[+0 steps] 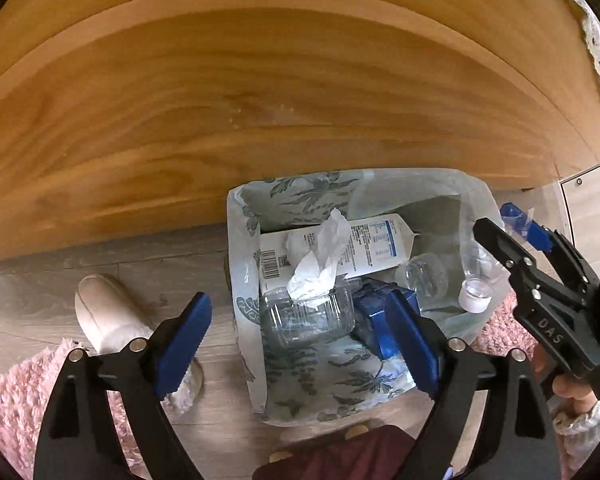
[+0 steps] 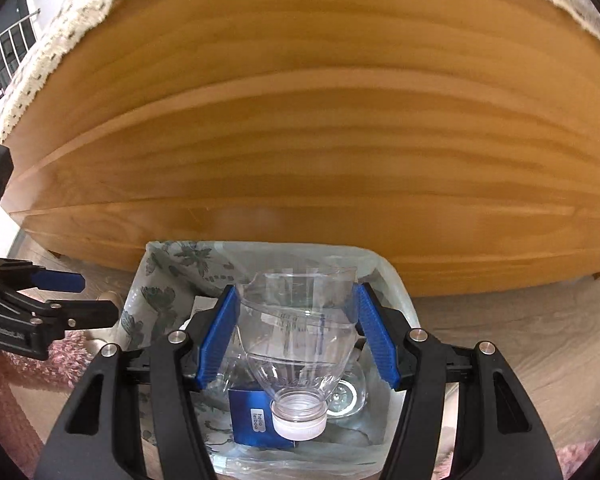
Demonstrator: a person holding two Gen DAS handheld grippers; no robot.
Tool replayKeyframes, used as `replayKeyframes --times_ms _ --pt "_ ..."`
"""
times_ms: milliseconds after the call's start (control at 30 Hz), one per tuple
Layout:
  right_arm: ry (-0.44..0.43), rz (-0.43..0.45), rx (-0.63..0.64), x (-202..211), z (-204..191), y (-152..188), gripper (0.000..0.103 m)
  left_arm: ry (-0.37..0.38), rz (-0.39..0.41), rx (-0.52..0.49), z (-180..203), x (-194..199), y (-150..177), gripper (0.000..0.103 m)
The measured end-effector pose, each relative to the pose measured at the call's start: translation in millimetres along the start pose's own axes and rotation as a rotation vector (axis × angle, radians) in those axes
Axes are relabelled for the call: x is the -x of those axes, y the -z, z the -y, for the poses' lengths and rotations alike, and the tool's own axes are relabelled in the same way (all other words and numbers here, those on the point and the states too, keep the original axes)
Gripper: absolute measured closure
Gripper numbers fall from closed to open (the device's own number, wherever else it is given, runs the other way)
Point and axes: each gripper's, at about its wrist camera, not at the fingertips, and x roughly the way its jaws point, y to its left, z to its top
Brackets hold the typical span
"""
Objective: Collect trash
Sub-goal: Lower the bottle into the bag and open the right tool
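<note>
both fingers [image 2: 374,332] of the right gripper [image 2: 298,334] press on a clear bottle [image 2: 296,344], one blue pad on each side of its body. it hangs cap down, the white cap [image 2: 299,416] nearest the camera, right over the open bin bag [image 2: 384,276]. in the left wrist view the same bottle [image 1: 480,264] shows at the bag's right edge, with the right gripper [image 1: 512,236] reaching in from the right, and part of a hand [image 1: 568,392] below it.

left gripper [image 1: 300,344] stands wide, its blue pads apart and bare, above the near side of the bag [image 1: 240,216]. nothing lies between them but the trash well below.

inside the bag, seen from the left wrist: a white carton [image 1: 364,248] lies flat with a crumpled tissue [image 1: 320,264] across it, the tissue's lower end in a clear tray [image 1: 308,316]. just right of the tray sits a blue box [image 1: 376,312], and beyond it a second clear bottle [image 1: 422,276]. the blue box [image 2: 248,420] also shows under the held bottle in the right wrist view.

the bag has a leaf print and stands on a wood floor [image 1: 100,252], close against a wooden panel [image 1: 260,100]. a pale slipper [image 1: 108,316] lies left of the bag, beside a pink rug [image 1: 12,412].
</note>
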Motion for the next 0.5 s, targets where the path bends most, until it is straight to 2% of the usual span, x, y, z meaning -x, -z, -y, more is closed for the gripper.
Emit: replayKeyframes --times_ms 267,500 --pt "0.035 -0.067 0.017 -25.4 1.0 11.3 0.044 0.007 -0.021 -0.014 2.8 -5.4 2.4 0.018" --pt "0.077 -0.073 0.033 -38.9 4.3 16.8 0.044 0.011 -0.026 -0.013 0.8 -5.1 2.1 0.018"
